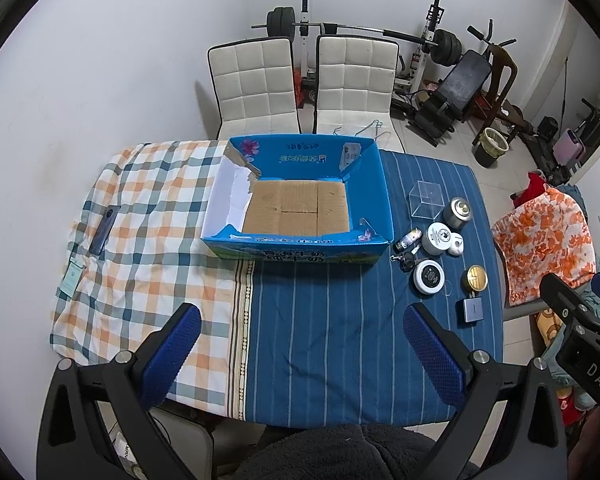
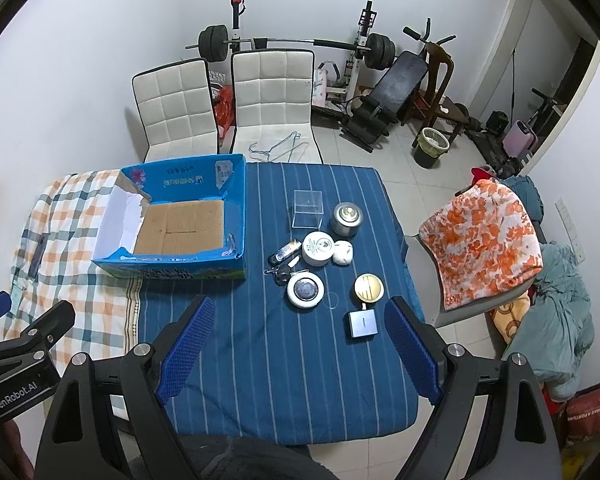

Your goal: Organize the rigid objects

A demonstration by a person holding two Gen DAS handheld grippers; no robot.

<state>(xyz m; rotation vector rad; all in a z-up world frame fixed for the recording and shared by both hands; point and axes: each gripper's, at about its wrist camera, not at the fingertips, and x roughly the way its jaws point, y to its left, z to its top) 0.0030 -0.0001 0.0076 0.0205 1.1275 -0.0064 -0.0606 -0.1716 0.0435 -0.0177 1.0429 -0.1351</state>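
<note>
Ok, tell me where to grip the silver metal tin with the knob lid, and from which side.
Grip the silver tin by its round side wall, coming from above with the right gripper, probably fingers left and right. It stands upright; the clear box sits close on its left, so go in carefully.

Small rigid items [image 2: 324, 264] clustered right of open blue box [image 2: 236, 216].
</note>
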